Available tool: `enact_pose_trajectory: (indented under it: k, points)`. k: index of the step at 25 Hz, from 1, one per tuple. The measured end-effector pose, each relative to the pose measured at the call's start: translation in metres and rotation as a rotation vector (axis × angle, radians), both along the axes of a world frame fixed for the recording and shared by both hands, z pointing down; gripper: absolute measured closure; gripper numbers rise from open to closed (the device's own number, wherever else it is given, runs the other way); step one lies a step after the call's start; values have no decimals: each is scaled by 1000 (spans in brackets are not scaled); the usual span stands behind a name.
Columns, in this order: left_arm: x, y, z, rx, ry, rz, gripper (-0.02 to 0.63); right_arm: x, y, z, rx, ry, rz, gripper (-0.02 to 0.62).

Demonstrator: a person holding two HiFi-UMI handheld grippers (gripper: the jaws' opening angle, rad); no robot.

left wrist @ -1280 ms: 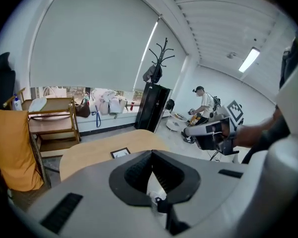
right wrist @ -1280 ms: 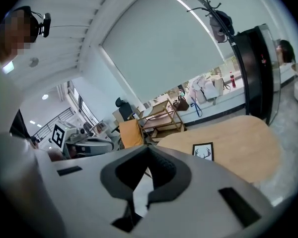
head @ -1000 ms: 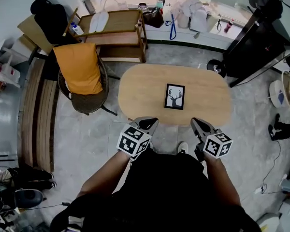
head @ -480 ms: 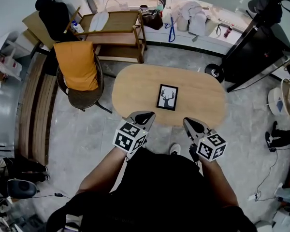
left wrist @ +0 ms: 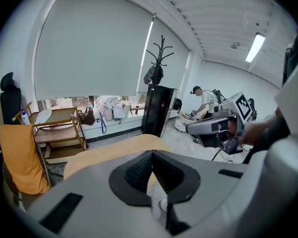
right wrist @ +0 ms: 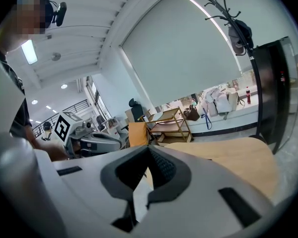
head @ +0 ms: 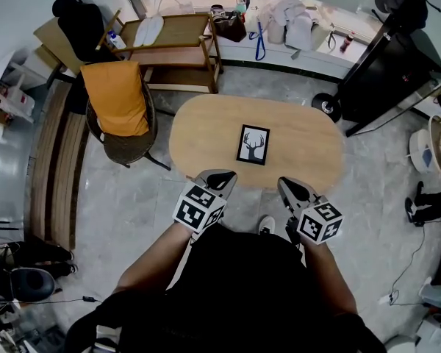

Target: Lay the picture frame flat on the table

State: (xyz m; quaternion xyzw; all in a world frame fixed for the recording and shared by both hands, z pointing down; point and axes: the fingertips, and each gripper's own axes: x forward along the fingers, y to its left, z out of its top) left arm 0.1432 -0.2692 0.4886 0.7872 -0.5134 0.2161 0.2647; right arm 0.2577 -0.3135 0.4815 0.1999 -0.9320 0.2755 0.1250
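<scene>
1. Two tools are held side by side over the near edge of the tabletop [head: 206, 134], the left tool [head: 214, 177] and the right tool [head: 292, 188], each with its marker cube toward the person.
2. The left tool's jaws are pressed together at the tips, with nothing between them; its own view shows only the tabletop past them.
3. The right tool's jaws are likewise pressed together and pinch nothing.
4. The frame [head: 253, 145] appears to lie flat and face up near the middle of the oval wooden tabletop. It has a black border and a white picture of an antlered deer head.
5. The frame is clear of both tools, beyond them and roughly between their lines; neither touches it.
6. Nothing else is on the tabletop.
7. Left of the tabletop stands a chair [head: 128, 149] draped with an orange cloth [head: 117, 98].
8. Beyond the chair is a wooden shelf cart [head: 178, 46] by the window sill.
9. A black cabinet [head: 386, 68] stands to the far right, and the left gripper view shows a coat rack [left wrist: 160, 58] beside it.
</scene>
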Motion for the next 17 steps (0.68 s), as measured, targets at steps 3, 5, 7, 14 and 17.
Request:
enact_pose_trajectory:
  k: [3, 5, 7, 14, 17]
  points:
    - [2, -3, -3, 2, -3, 10, 606, 2, 1, 5, -16, 8, 6, 595]
    - [2, -5, -5, 5, -15, 24, 606, 1, 2, 5, -23, 10, 3, 595]
    - [0, -6, -6, 7, -29, 31, 606, -1, 4, 6, -26, 9, 0, 595]
    - [-1, -5, -1, 6, -38, 40, 606, -3, 2, 9, -22, 10, 5, 595]
    - [-3, -6, 1, 6, -39, 41, 606, -5, -1, 11, -22, 15, 2, 595]
